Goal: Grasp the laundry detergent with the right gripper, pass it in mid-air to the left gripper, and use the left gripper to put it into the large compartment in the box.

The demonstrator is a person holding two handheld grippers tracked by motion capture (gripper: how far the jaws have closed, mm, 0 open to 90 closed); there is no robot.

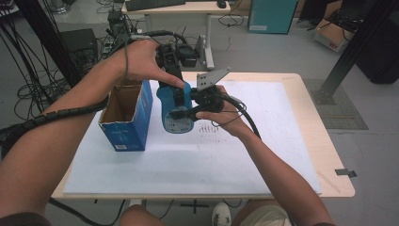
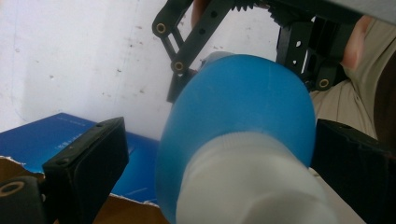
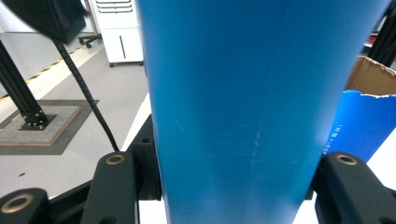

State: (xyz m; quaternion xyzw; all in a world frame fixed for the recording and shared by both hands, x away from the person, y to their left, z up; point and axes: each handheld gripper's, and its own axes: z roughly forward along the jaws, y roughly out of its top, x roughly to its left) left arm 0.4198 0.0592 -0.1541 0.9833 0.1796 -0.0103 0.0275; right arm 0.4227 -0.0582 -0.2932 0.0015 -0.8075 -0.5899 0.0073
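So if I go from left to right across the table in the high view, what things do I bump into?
Open blue cardboard box → blue bottle, held up beside the box → right gripper clamped on the bottle from the right → the bare white table top.

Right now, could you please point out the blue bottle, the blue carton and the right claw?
blue bottle [image 1: 175, 113]: high view, lower body.
blue carton [image 1: 134, 123]: high view, blue side wall.
right claw [image 1: 184, 104]: high view, between its fingertips.

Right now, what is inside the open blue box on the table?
The blue box shows bare brown cardboard inner walls near its open top. Its bottom is hidden by the front wall, so any contents cannot be seen.
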